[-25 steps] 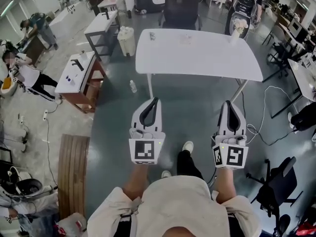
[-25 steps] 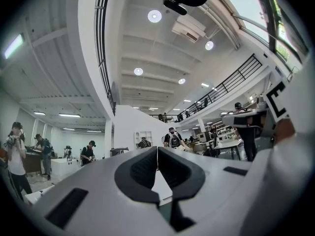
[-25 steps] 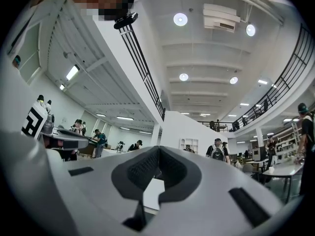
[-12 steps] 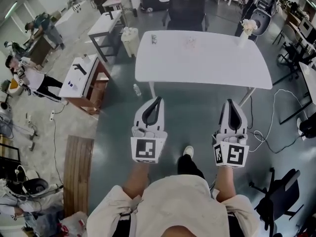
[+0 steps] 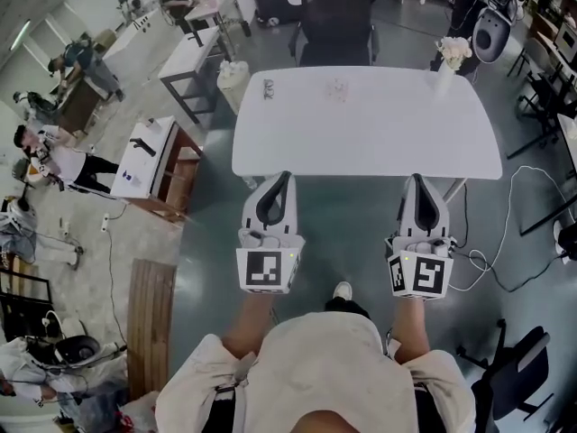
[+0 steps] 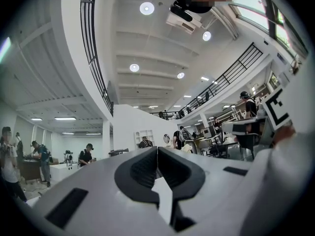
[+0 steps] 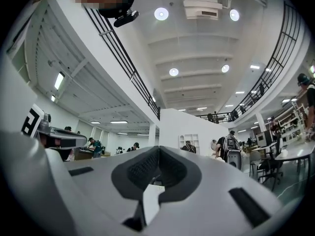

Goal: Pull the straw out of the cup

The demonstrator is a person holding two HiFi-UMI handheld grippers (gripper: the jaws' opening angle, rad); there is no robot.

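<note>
Forearms stretched forward and parallel, both hands out in front of the torso. Left gripper and right gripper sit side by side, well apart, pointing ahead and slightly up toward the white table, tips at its near edge. Jaws pressed together on both, nothing between them, as seen in both the left and right gripper views. Small clear item, likely the cup, stands on the table's far half, well apart from both grippers. Straw too small to make out. Black chair beyond the table.
</note>
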